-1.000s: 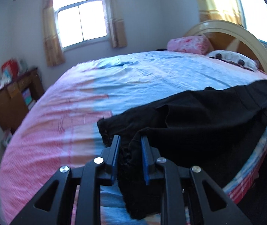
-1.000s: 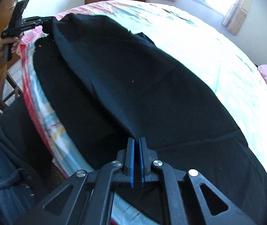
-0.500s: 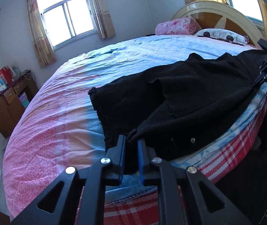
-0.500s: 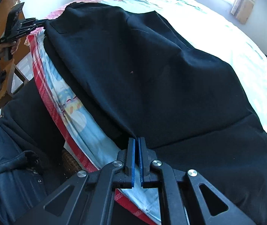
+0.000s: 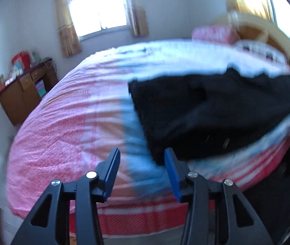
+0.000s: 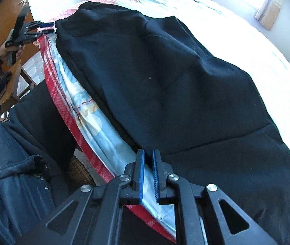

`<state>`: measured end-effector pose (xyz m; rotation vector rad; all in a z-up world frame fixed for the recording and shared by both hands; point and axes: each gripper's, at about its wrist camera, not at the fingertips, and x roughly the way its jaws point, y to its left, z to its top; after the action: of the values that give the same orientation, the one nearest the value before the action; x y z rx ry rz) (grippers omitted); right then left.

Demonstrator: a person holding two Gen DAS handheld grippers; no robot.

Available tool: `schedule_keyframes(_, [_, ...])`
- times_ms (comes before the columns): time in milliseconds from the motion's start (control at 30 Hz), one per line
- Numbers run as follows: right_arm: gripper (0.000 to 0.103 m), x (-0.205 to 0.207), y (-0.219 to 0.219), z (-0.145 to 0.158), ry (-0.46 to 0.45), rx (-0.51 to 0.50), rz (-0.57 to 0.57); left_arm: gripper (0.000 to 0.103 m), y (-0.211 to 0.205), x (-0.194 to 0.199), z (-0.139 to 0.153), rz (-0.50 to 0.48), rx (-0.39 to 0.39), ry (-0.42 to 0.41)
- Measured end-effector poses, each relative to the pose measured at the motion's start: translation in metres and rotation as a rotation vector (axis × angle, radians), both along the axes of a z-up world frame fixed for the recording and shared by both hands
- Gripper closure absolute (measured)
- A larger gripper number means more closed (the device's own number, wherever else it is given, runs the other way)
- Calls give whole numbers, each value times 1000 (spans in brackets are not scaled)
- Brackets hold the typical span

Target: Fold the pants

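The black pants (image 6: pixel 165 77) lie folded on the bed (image 5: pixel 59 126). The left claw (image 5: pixel 143 163) is opening, empty, beside the pants' corner. The right claw (image 6: pixel 148 163) is just parting at the pants' edge, gripping nothing.

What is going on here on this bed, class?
A person is folding black pants on the bed with a pair of tongs in each hand. The pants lie doubled along the near edge. The left tongs are opening with nothing between them. The right tongs have parted slightly at the cloth's edge.
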<state>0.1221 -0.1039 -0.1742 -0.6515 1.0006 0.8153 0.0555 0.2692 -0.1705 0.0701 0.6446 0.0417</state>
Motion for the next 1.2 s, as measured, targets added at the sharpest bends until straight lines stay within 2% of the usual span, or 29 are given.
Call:
schedule_keyframes(67, [94,-4,8,4,-16,0,19,45,-5,5,6,-15,-64,-34])
schedule_keyframes(167, [94,-10,29,12,-34,40,75,45,-8,20,6,-20,-118,-35])
schedule_keyframes(233, [92,-14,48,16,-58,64,116,45,-4,30,-1,-9,-186,-20])
schedule_keyframes(300, [76,-16,74,14,-68,95,152,45,1,34,-5,2,-261,-16])
schedule_keyframes(333, [59,-18,84,12,-76,104,163,46,3,34,-6,5,-297,-19])
schedule_keyframes(367, [49,-17,94,8,-99,101,169,46,4,34,-6,8,-322,-23])
schedule_keyframes(433, [49,-16,108,0,-122,79,181,50,2,33,-7,10,-339,-24])
schedule_keyframes(500, [49,-9,116,-7,-79,73,172,57,-2,31,-9,5,-334,-18])
schedule_keyframes(533, [49,-5,115,-9,-57,83,164,64,-4,29,-9,6,-328,-20])
schedule_keyframes(600, [59,5,114,-10,23,127,137,76,-3,29,-10,6,-333,-15])
schedule_keyframes(633, [67,9,112,-9,59,146,127,84,-2,28,-11,14,-329,-11])
schedule_keyframes(667, [67,14,110,-8,89,163,111,87,1,27,-11,23,-331,-9])
schedule_keyframes(800, [67,24,109,-6,133,207,74,87,11,28,-11,26,-349,-7])
schedule_keyframes(933, [68,17,114,-11,41,128,95,87,5,32,-11,27,-335,-1])
schedule_keyframes(1000, [77,11,115,-12,5,117,113,87,2,35,-12,33,-326,3])
schedule_keyframes(1033, [89,10,115,-11,3,116,115,88,0,37,-12,34,-316,8])
schedule_keyframes(1067, [94,10,116,-10,6,119,116,92,-2,37,-11,35,-305,4])
schedule_keyframes(1200, [102,1,114,-1,12,127,141,93,-4,29,1,10,-276,-17])
